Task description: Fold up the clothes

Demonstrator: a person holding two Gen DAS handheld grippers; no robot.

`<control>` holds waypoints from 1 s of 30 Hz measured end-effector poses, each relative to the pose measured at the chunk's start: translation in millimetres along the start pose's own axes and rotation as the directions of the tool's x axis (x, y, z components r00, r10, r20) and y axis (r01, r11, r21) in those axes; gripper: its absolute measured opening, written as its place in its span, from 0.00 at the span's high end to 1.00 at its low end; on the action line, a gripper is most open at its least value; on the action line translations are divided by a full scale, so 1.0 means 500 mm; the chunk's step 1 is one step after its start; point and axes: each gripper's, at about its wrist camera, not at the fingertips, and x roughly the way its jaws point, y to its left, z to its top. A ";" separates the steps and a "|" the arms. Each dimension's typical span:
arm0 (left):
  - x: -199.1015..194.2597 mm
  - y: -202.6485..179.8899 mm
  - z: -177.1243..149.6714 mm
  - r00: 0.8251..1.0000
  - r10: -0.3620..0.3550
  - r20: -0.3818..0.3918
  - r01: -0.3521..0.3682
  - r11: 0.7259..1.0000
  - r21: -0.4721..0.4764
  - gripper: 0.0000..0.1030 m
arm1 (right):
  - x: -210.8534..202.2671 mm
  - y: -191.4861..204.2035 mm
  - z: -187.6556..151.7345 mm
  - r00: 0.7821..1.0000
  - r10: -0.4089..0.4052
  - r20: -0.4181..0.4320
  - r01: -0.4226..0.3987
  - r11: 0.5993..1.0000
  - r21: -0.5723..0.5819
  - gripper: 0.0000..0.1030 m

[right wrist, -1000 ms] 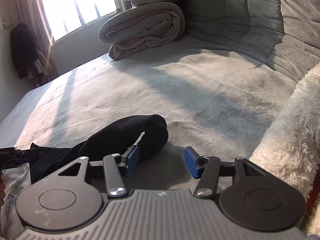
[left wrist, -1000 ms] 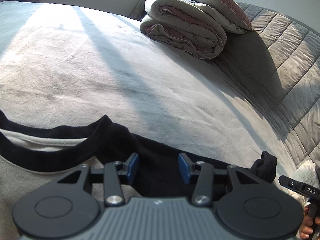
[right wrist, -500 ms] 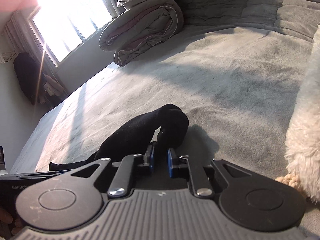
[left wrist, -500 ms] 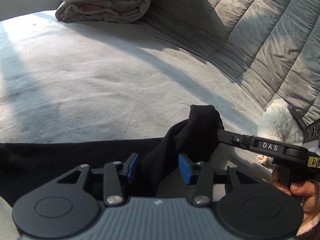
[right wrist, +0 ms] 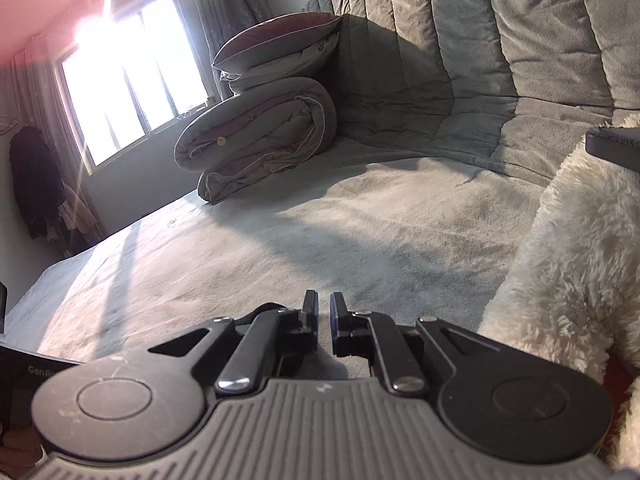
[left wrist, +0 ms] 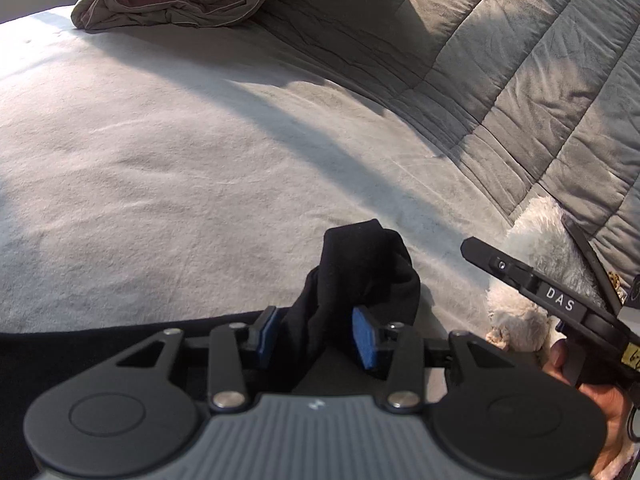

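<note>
A black sleeve (left wrist: 360, 272) stands bunched up on the bed (left wrist: 160, 160), joined to the black shirt (left wrist: 80, 356) along the lower left edge. My left gripper (left wrist: 316, 336) is open, and the sleeve sits between its blue pads (left wrist: 366, 338). In the left wrist view my right gripper (left wrist: 470, 246), held by a hand (left wrist: 592, 396), is off to the right, apart from the sleeve. In its own view the right gripper (right wrist: 324, 316) is shut, with only a narrow slit of grey bed showing between the pads. A scrap of black cloth (right wrist: 262, 309) shows behind its left finger.
A rolled duvet (right wrist: 256, 140) with a pillow (right wrist: 280, 40) on top lies at the far end by the window (right wrist: 132, 88). The quilted grey headboard (left wrist: 520, 80) runs along the right. A white fluffy throw (right wrist: 580, 260) lies close on the right.
My left gripper swung from the shirt collar to the sleeve. My right gripper shut on the sleeve half a second ago; now it has drawn back and the sleeve is out of its pads.
</note>
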 end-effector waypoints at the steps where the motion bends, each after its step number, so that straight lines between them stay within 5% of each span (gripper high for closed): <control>1: 0.012 -0.001 0.011 1.000 -0.018 -0.013 0.018 1.000 -0.014 0.61 | 0.003 -0.001 -0.002 1.000 0.001 -0.012 0.000 1.000 0.008 0.85; 11: 0.128 -0.026 0.099 0.978 -0.178 -0.107 0.164 0.978 -0.132 0.61 | 0.009 -0.021 -0.012 0.998 -0.004 -0.060 0.008 0.998 0.067 0.85; 14: 0.133 -0.038 0.105 0.979 -0.185 -0.086 0.173 0.976 -0.131 0.73 | 0.009 -0.028 -0.012 0.998 -0.010 -0.060 0.015 0.997 0.079 0.85; 19: 0.096 -0.073 0.109 0.997 -0.076 0.016 0.077 0.997 -0.022 0.84 | 0.007 -0.036 -0.011 0.998 -0.006 -0.057 0.011 0.995 0.096 0.85; 22: 0.057 -0.113 0.110 0.993 -0.001 0.116 -0.011 0.994 0.106 0.87 | 0.007 -0.034 -0.011 0.999 -0.009 -0.050 0.014 0.996 0.093 0.85; 30: -0.016 -0.210 0.104 0.911 0.145 0.386 -0.277 0.909 0.312 0.91 | -0.003 -0.040 -0.008 1.000 -0.026 -0.013 0.027 0.995 0.100 0.85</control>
